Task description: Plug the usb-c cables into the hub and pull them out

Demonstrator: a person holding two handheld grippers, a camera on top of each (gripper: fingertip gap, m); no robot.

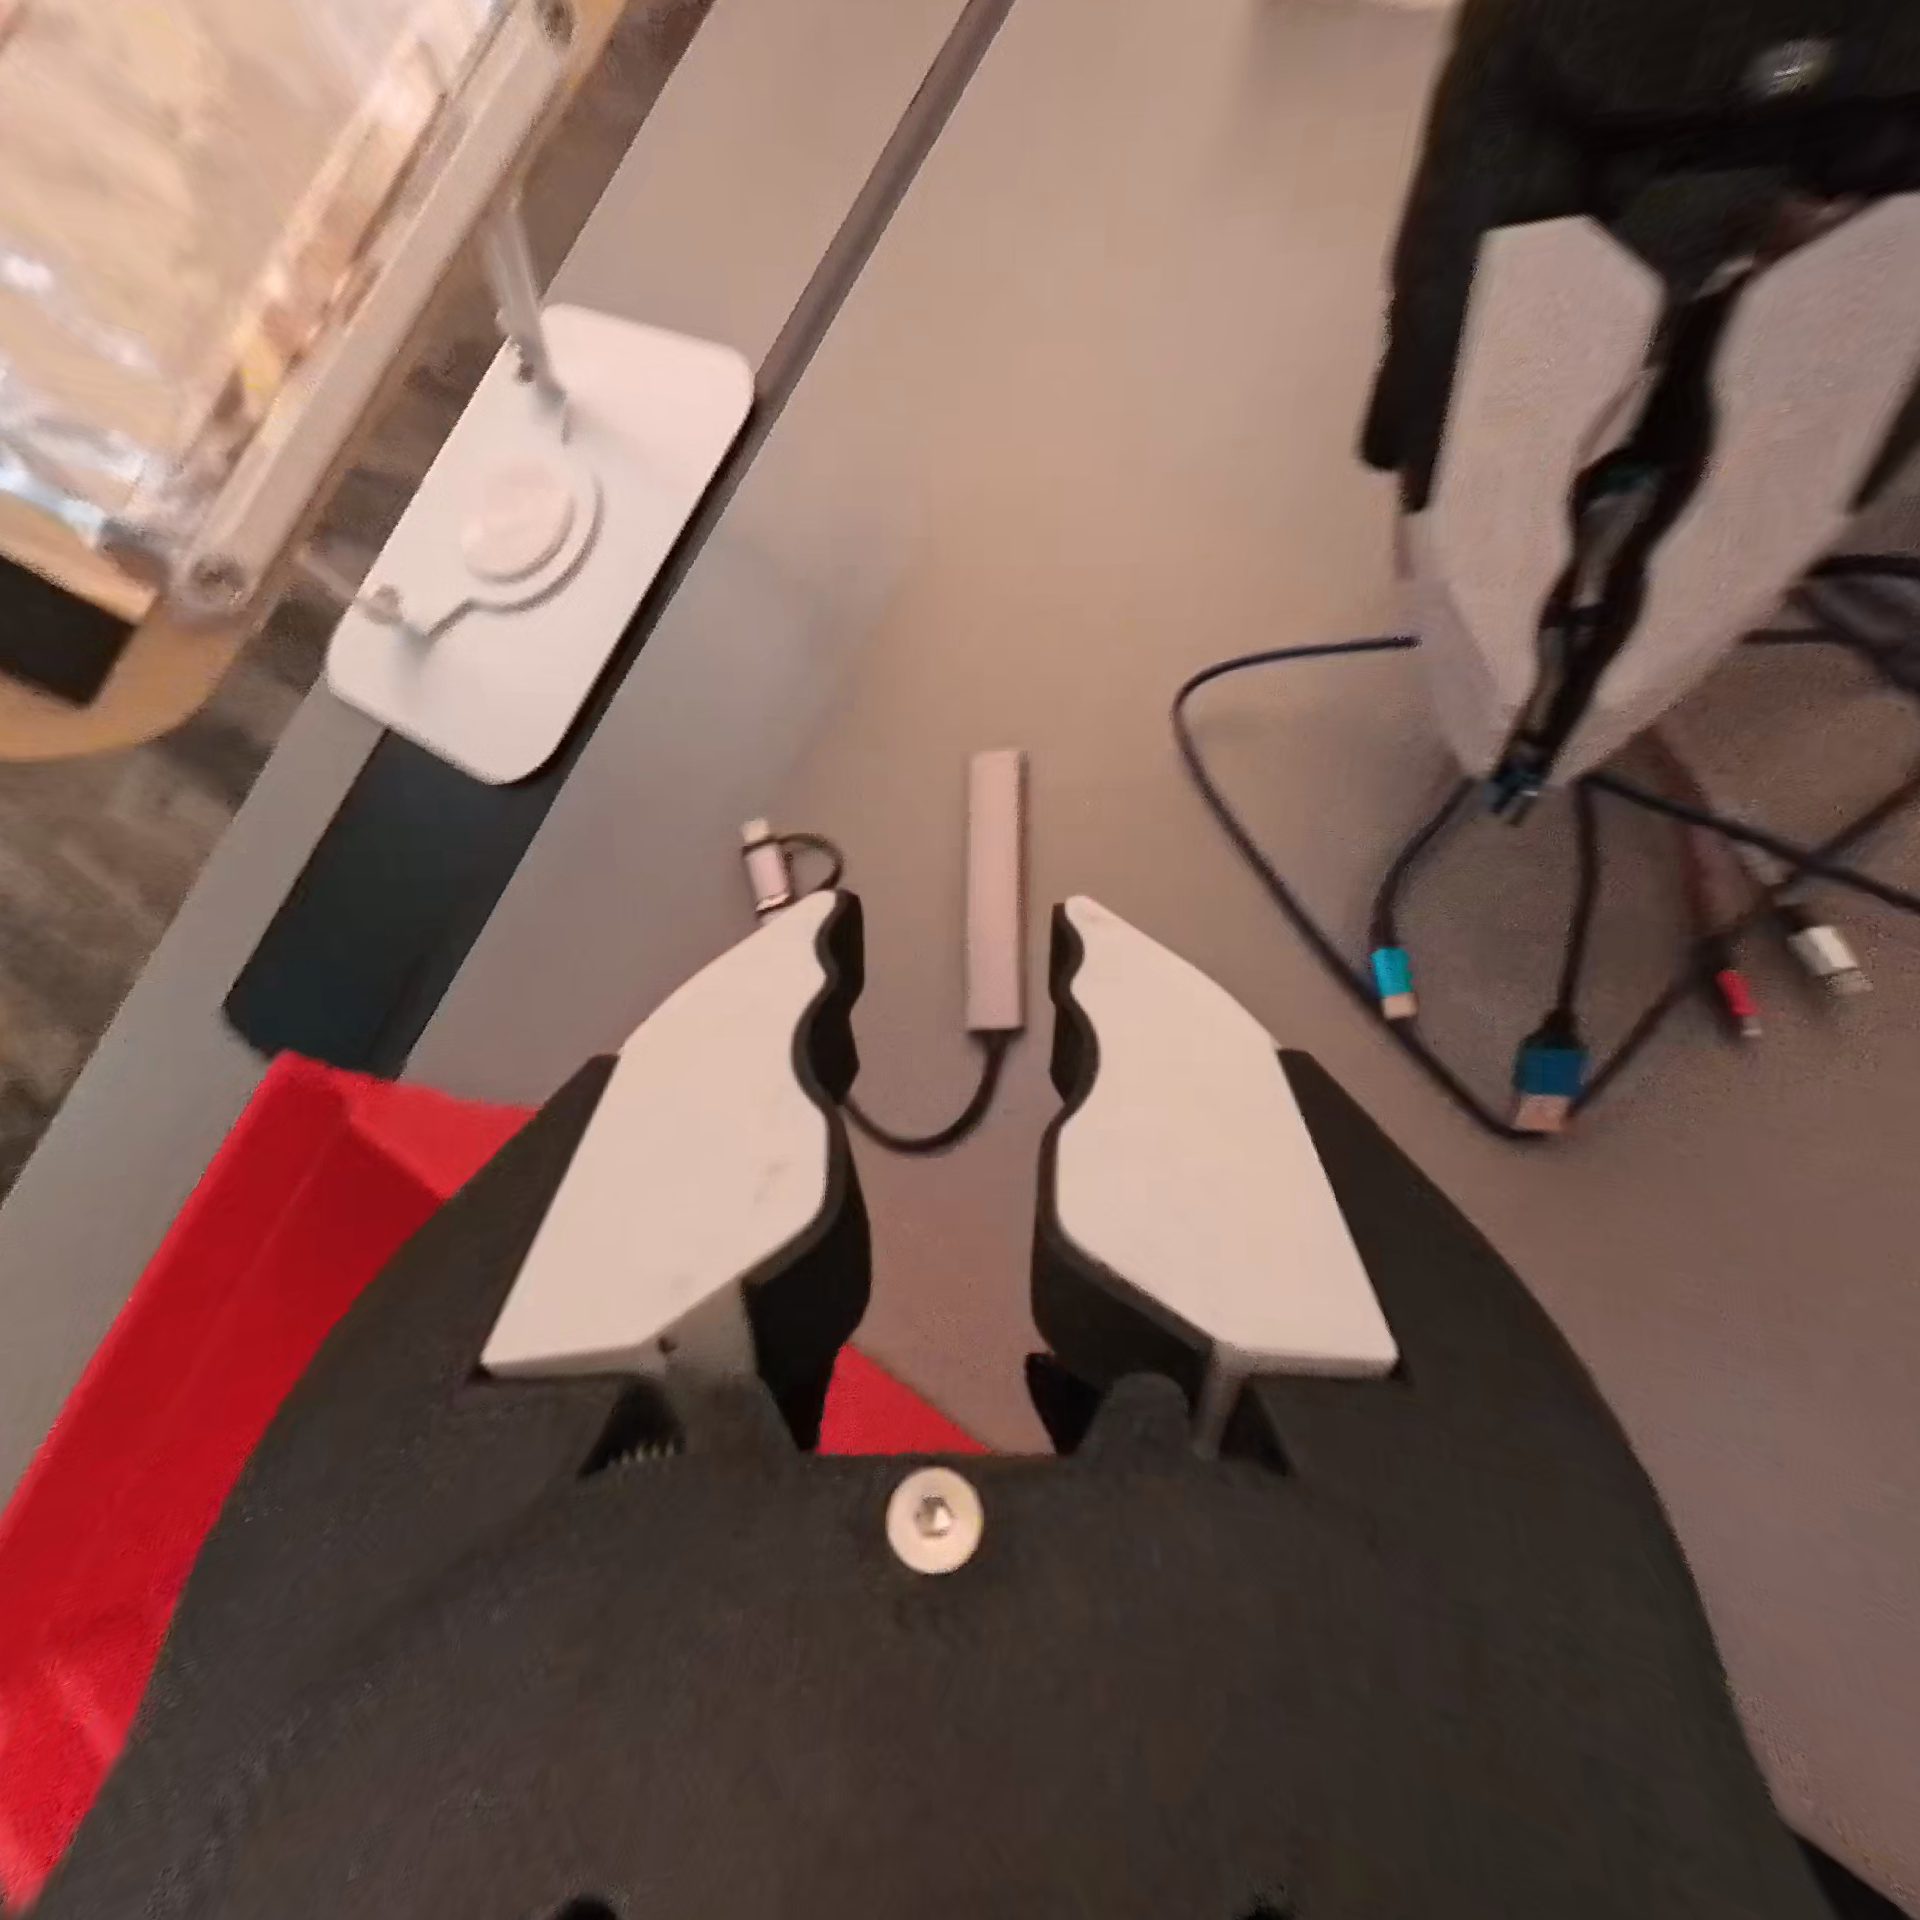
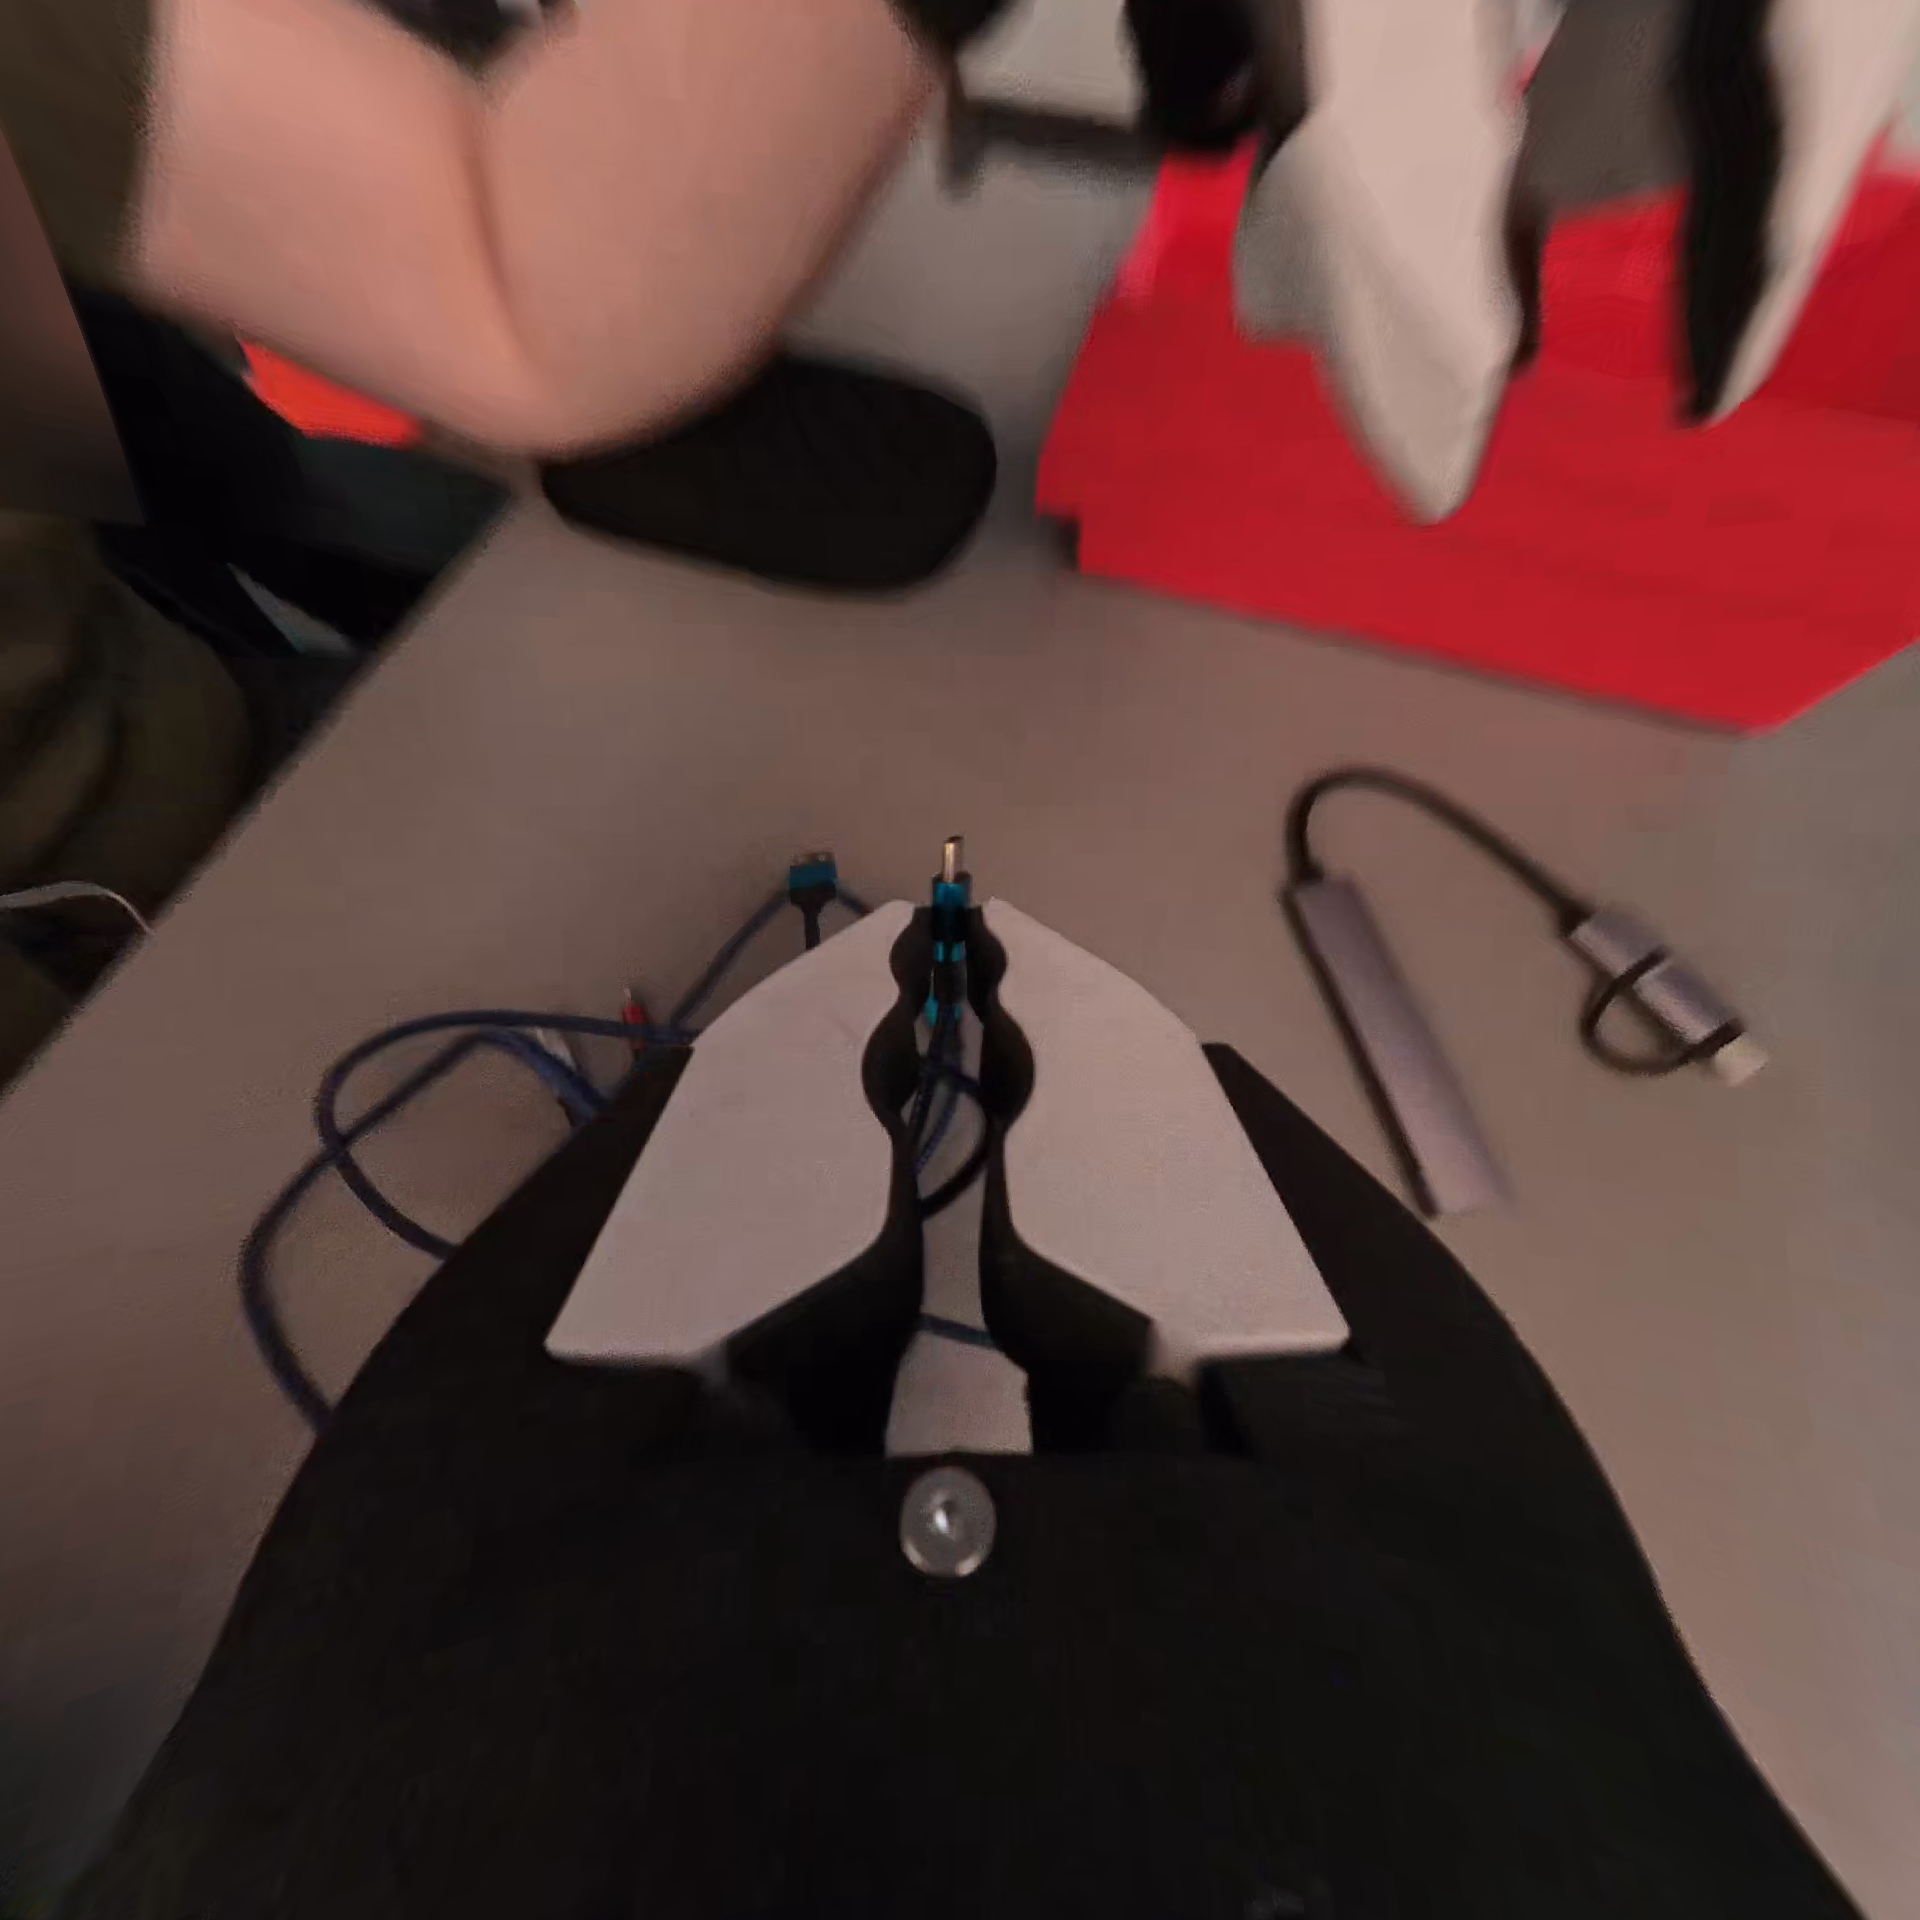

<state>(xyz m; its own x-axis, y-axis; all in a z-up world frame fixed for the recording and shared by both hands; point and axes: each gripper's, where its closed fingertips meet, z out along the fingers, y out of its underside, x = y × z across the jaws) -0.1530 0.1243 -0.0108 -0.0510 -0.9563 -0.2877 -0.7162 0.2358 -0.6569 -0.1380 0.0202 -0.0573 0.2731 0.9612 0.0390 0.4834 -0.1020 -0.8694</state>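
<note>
The hub (image 1: 995, 891) was a slim grey metal bar lying flat on the grey table (image 1: 1143, 468), with a short black lead (image 1: 920, 1127) curling from its near end to a grey two-headed plug (image 1: 774, 871) resting just beside it. In the left wrist view the left gripper (image 1: 956, 925) hovered over the hub with its fingers (image 1: 727, 1122) spread apart and nothing between them; the hub showed in the gap. The right gripper (image 2: 951, 914) was clenched on a blue-collared usb-c cable (image 2: 948, 940), its metal tip sticking out past the fingertips, raised off the table and well apart from the hub (image 2: 1382, 1039), which lay to its right in that view. More cables (image 1: 1455, 935) sat loose on the table: a dark blue braided one looped around, ending in a blue flat plug (image 1: 1548, 1081), plus a red plug (image 1: 1737, 997) and a silver plug (image 1: 1823, 954) close together. In the left view the right gripper (image 1: 1527, 769) showed far off, blurred, over that cable pile. A red box (image 2: 1455, 582) sat on the table near the left gripper; contents could not be told. A white stand base (image 1: 551, 551) sat at the table's edge. A black pad (image 2: 769, 488) lay at the table's edge, partly under a person's blurred forearm (image 2: 499, 208).
</note>
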